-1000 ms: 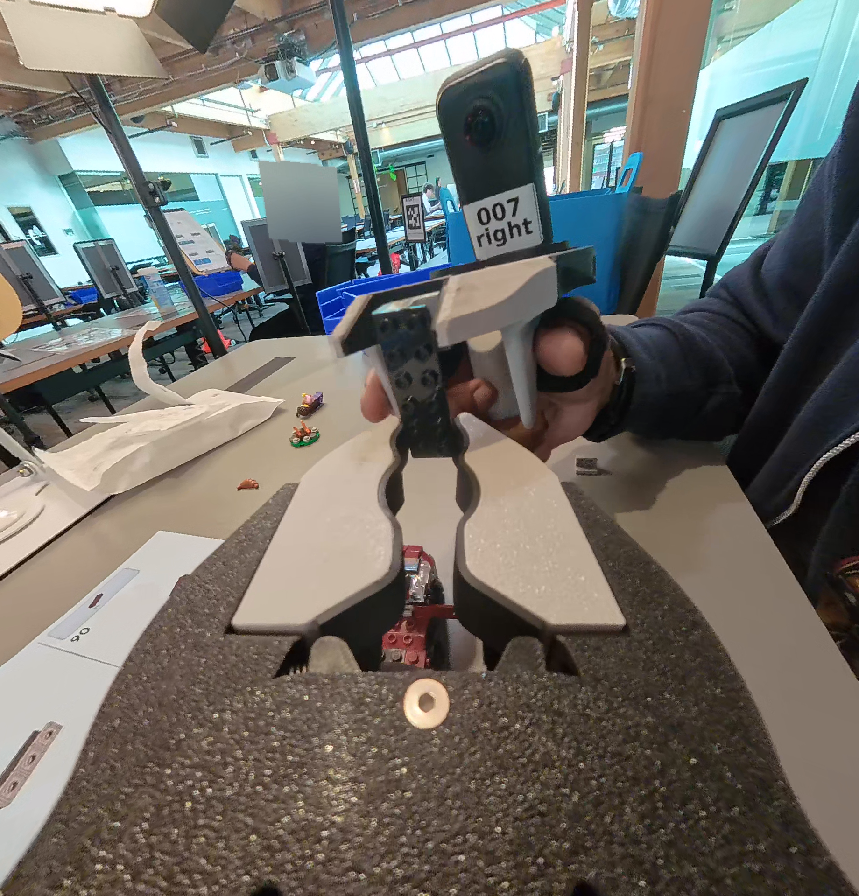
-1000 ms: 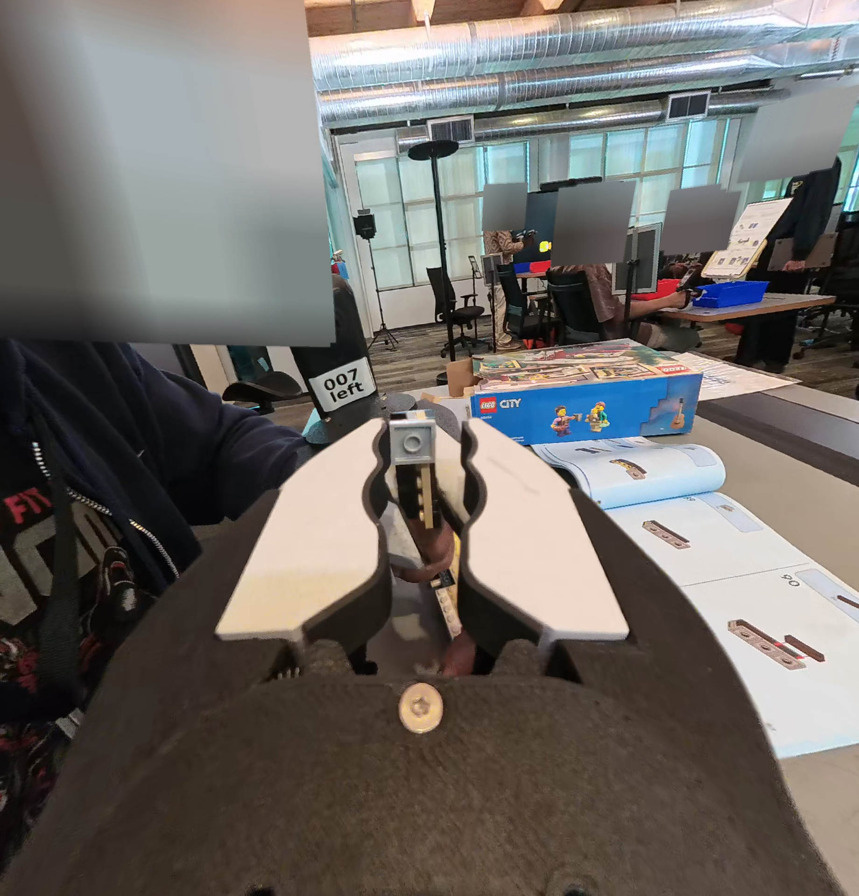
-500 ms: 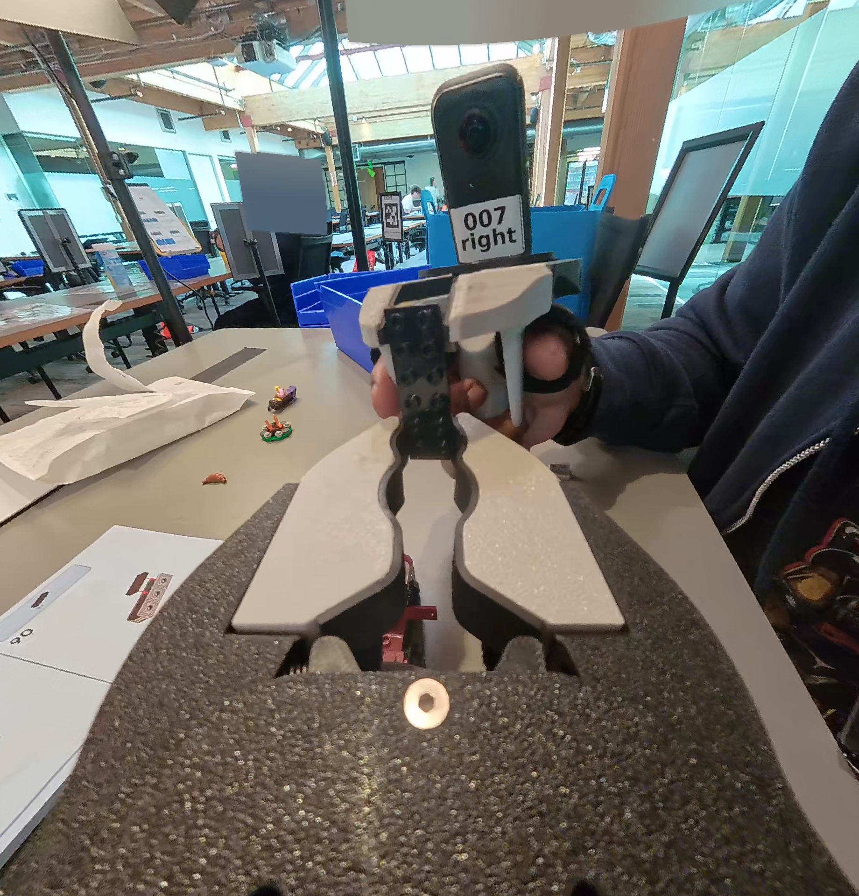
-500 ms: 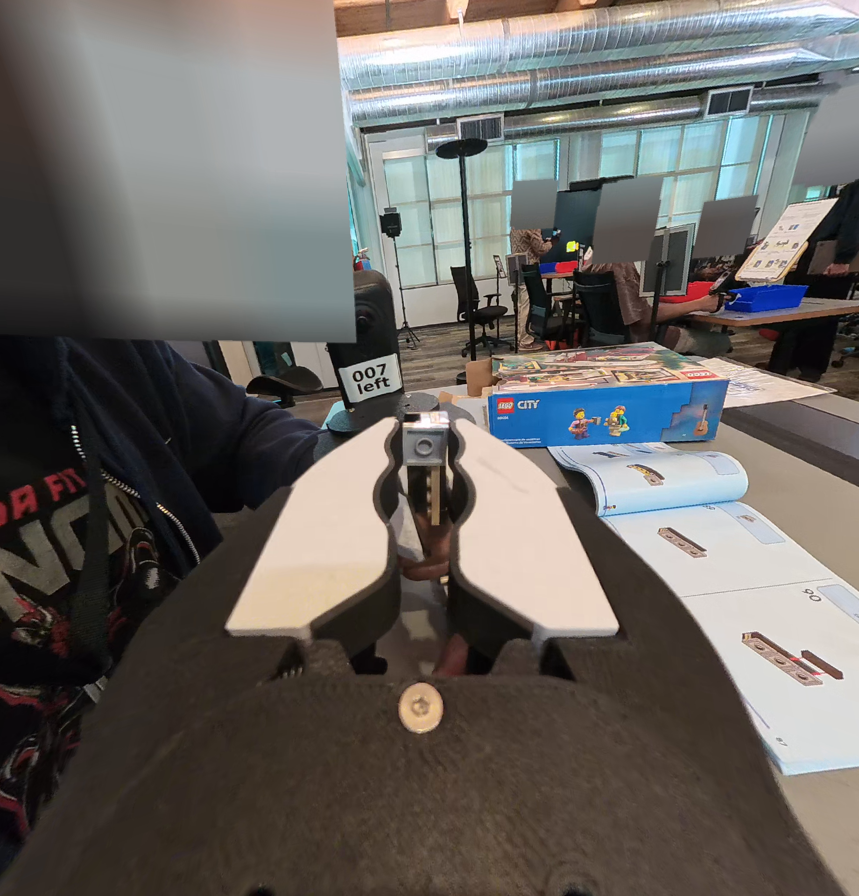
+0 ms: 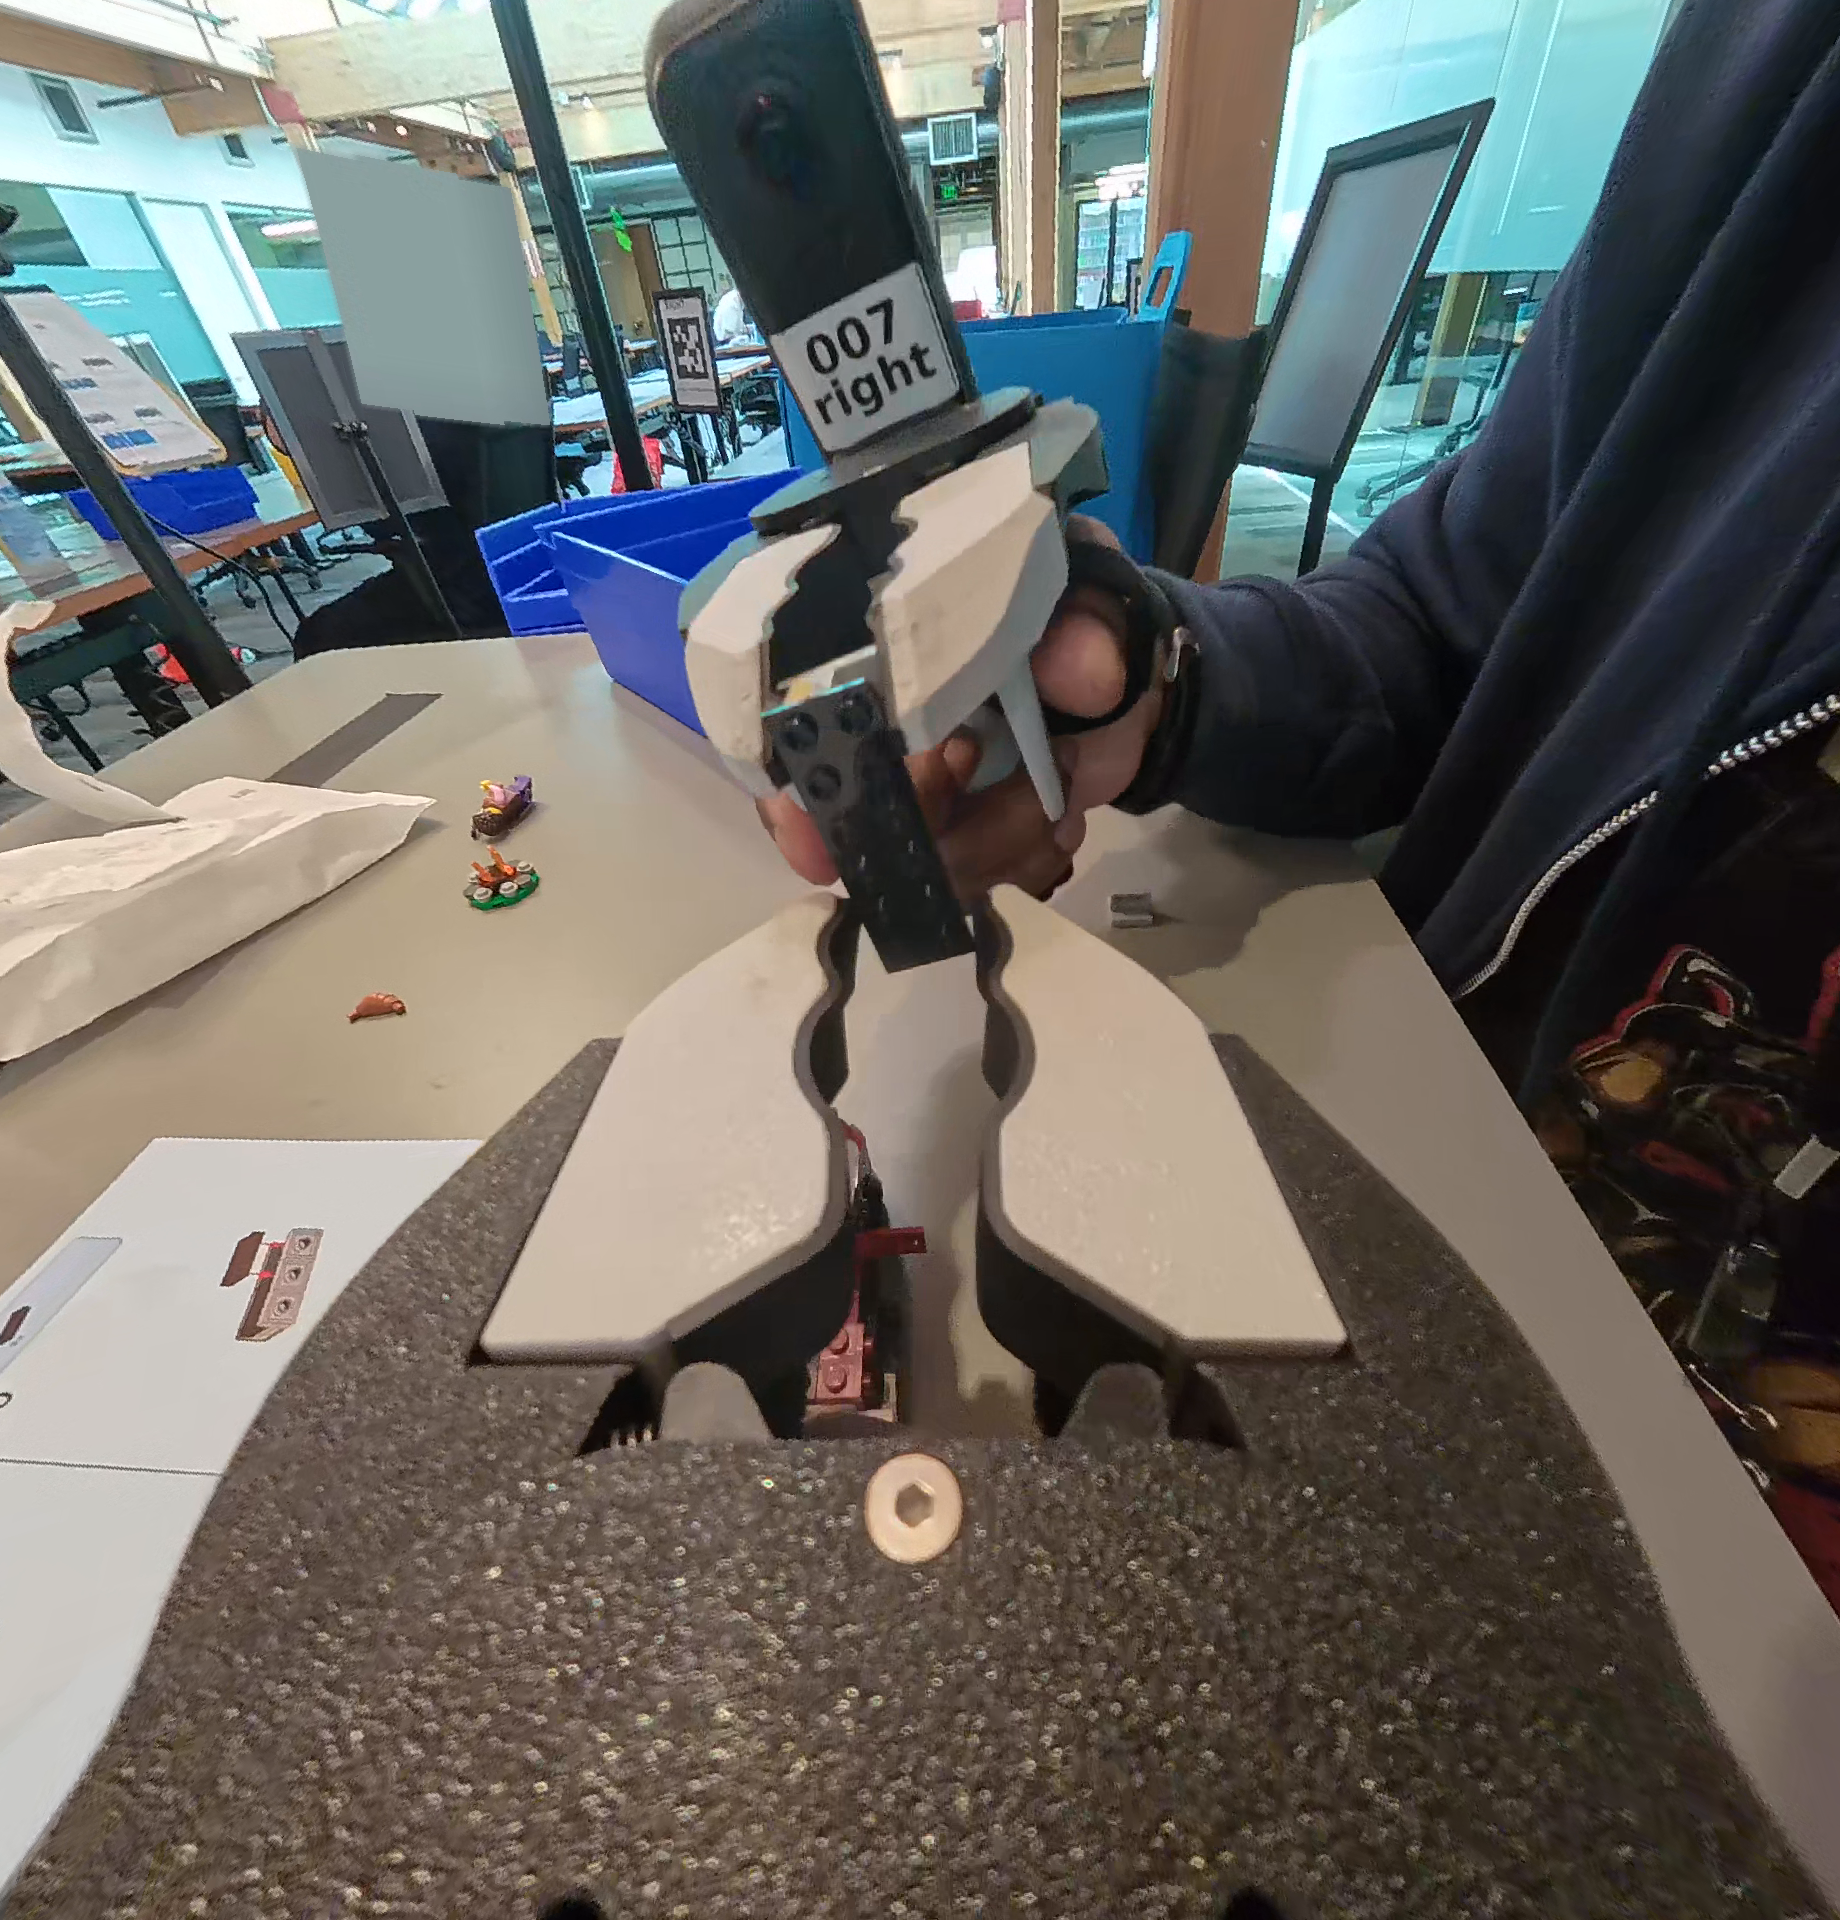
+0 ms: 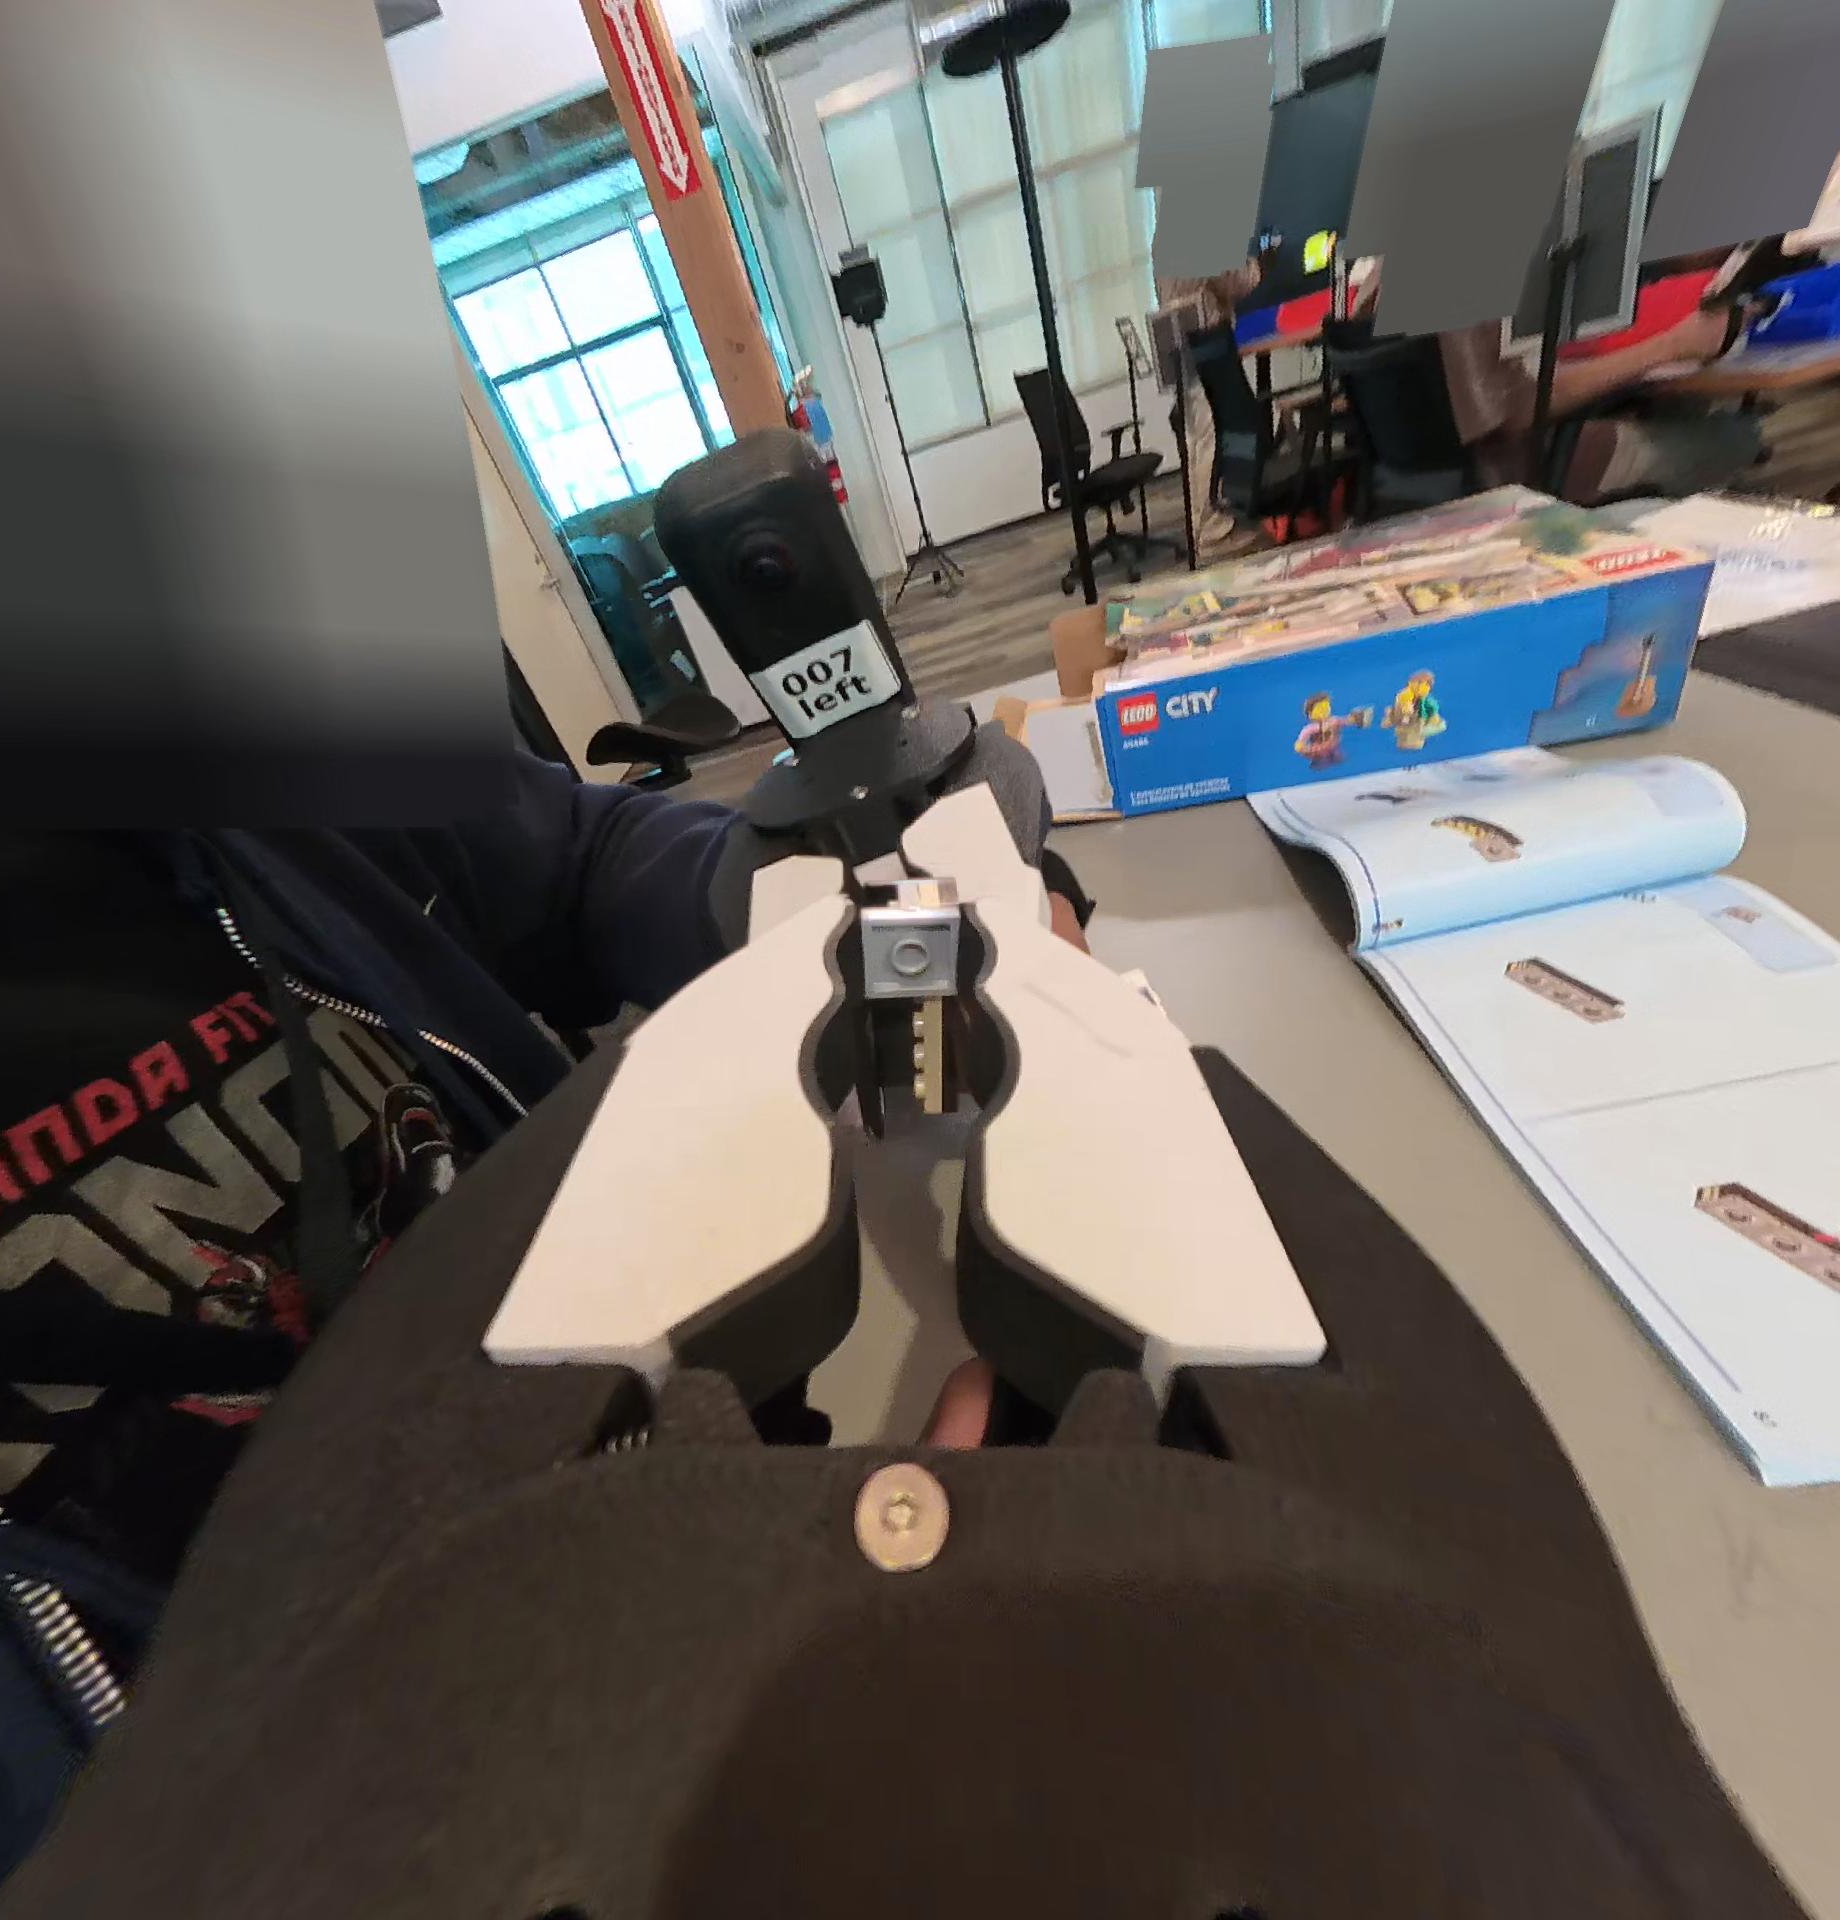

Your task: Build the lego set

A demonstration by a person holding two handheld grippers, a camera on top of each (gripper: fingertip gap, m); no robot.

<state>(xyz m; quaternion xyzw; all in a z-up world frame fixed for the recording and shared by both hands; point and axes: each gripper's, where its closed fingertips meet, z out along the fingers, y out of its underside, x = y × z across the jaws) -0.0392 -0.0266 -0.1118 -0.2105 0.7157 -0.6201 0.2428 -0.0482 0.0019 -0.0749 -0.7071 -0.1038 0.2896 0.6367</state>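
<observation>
Two handheld grippers meet over the grey table (image 5: 272, 1039), sharing a toy-brick assembly

The left gripper (image 5: 908, 925) has its jaws spread, the long black studded plate (image 5: 885, 842) between its tips without being pressed. The right gripper (image 6: 911, 951) pinches that plate's far end, which carries a small grey square brick (image 6: 909, 951). Toward the table's far edge lie a green-based campfire piece (image 5: 502, 881) and white paper bag (image 5: 137, 883).

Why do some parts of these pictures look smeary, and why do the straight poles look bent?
Left wrist view: the black plate in the far claw is smeared by motion, while the grey table stays sharp; the wide lens bends the black pole. Right wrist view: the blue box and open booklet look soft.
</observation>
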